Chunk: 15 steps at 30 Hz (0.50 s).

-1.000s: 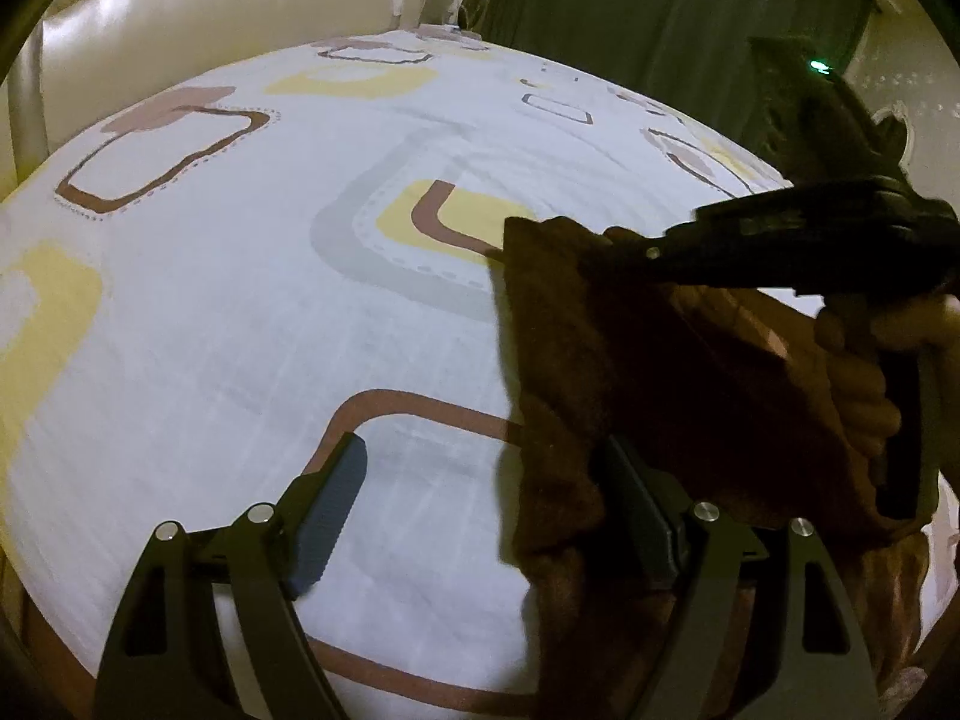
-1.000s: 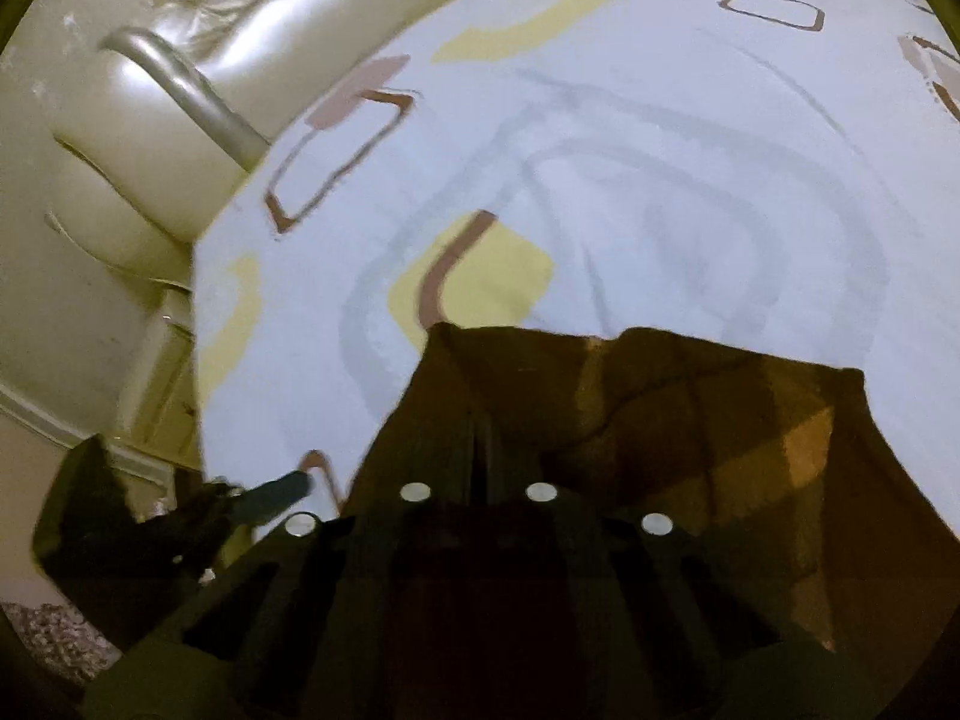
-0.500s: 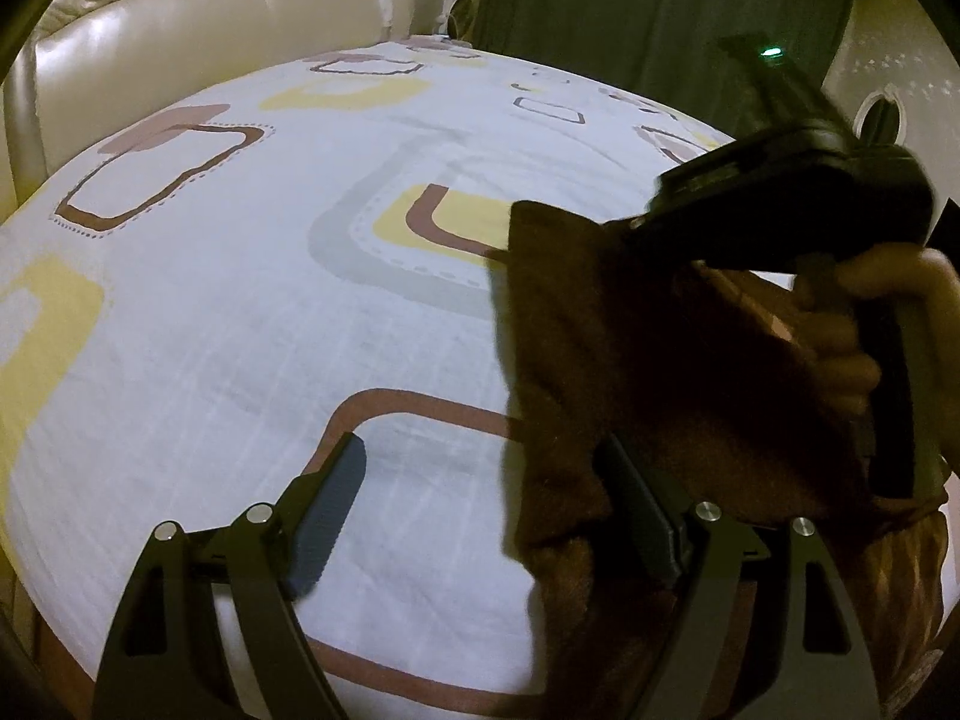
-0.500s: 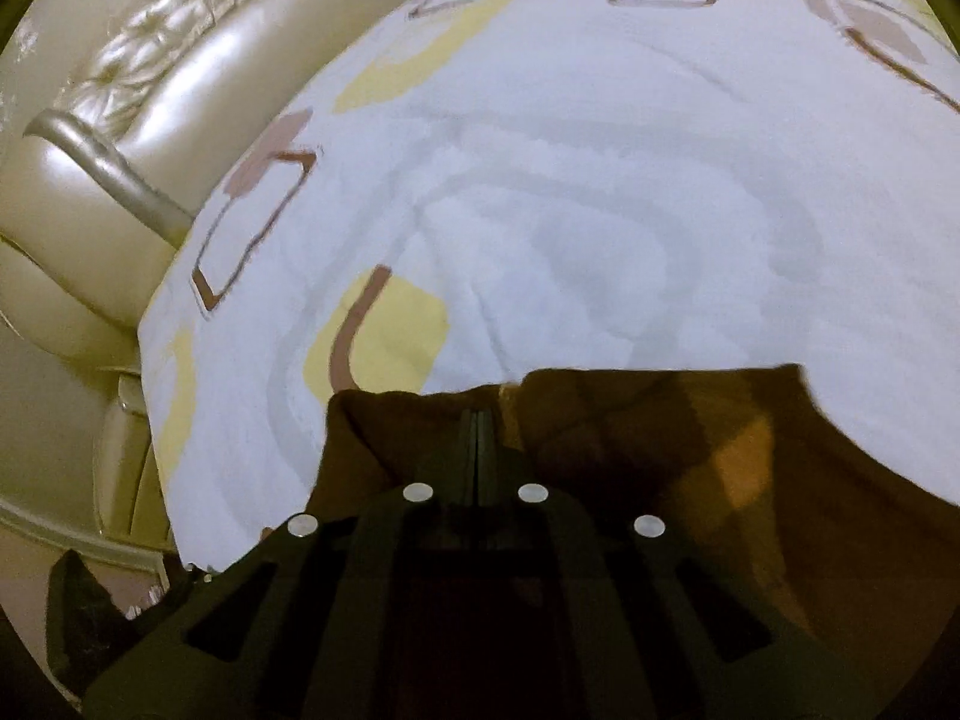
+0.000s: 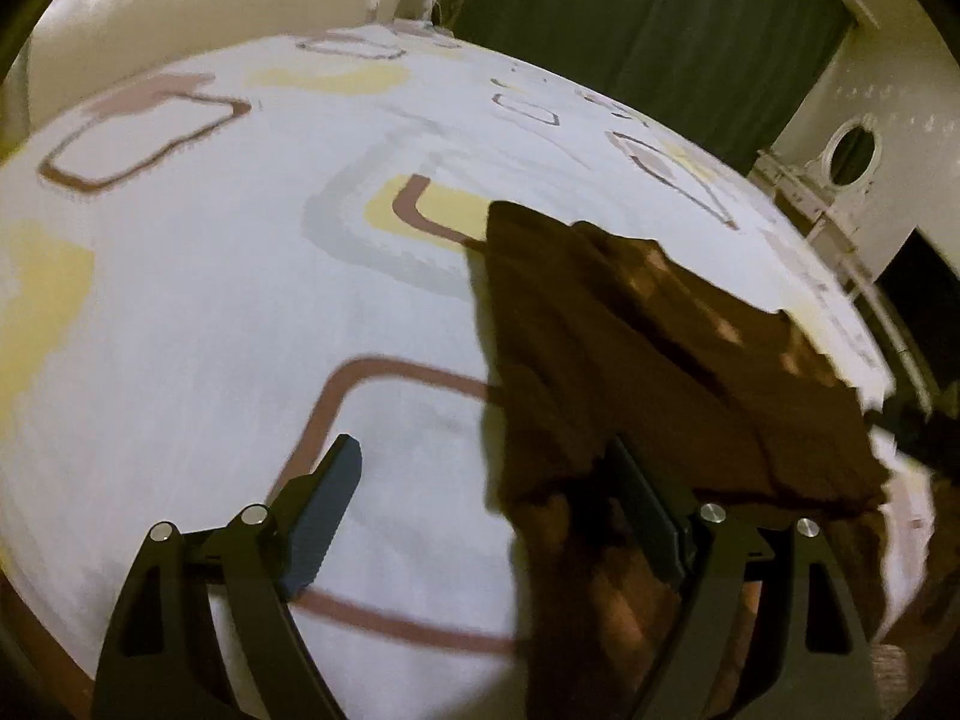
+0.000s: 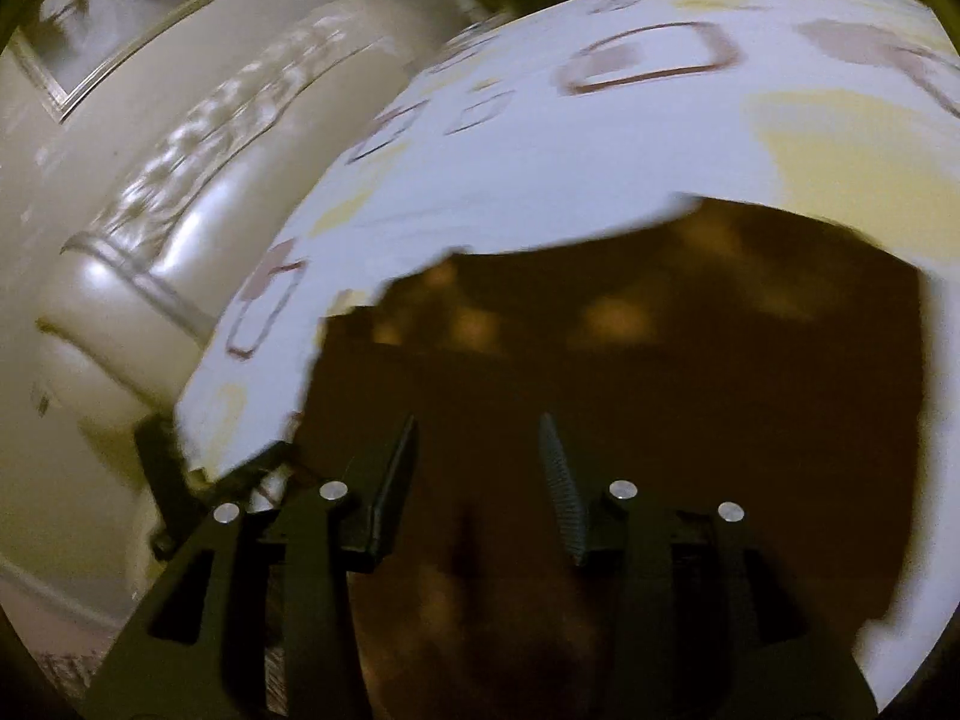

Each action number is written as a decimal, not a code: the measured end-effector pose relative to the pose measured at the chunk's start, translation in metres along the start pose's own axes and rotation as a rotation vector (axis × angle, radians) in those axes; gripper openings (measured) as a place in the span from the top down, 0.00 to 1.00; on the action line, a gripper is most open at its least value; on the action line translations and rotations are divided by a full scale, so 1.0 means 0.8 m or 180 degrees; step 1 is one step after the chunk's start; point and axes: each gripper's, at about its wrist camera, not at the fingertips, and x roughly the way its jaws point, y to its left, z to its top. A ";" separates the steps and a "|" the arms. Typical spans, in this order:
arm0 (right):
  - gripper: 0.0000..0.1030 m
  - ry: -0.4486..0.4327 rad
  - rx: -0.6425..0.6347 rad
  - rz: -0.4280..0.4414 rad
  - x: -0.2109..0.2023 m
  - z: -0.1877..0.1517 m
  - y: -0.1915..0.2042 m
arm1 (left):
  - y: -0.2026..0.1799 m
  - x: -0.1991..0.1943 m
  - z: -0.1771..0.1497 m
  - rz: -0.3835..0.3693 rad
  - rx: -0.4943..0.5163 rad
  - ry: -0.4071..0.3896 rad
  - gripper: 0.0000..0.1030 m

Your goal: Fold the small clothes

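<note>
Brown garment (image 5: 630, 360) folded over on bed.
We see it at twelve o'clock of the right gripper (image 6: 480, 480), whose jaws, just opening, are empty; left gripper (image 5: 486, 510) apart.

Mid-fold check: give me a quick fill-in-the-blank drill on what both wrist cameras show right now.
1. The garment lying on the bed sheet is ____ in colour.
2. The left tool has its jaws wide ____.
3. The right tool has just been opening its jaws; its pads press on ____.
4. Behind the bed hangs a dark ____ curtain.

Missing words: brown; open; nothing; green
</note>
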 end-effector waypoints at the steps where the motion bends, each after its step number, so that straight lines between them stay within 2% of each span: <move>1: 0.59 -0.0059 0.0084 -0.0066 -0.021 -0.010 -0.018 | 0.002 -0.006 -0.002 -0.0096 -0.0037 0.0043 0.20; 4: 0.59 -0.0229 0.0383 -0.0285 -0.083 -0.047 -0.074 | 0.002 -0.019 -0.012 -0.0298 -0.0041 0.0191 0.20; 8: 0.59 -0.0260 0.0671 -0.0416 -0.125 -0.085 -0.122 | -0.003 -0.039 -0.029 -0.0454 0.0063 0.0339 0.20; 10: 0.59 -0.0243 0.0773 -0.0394 -0.135 -0.102 -0.134 | -0.003 -0.047 -0.037 -0.0549 0.0057 0.0412 0.20; 15: 0.58 -0.0099 0.0887 -0.0140 -0.135 -0.127 -0.143 | -0.003 -0.048 -0.050 -0.0711 0.0089 0.0572 0.20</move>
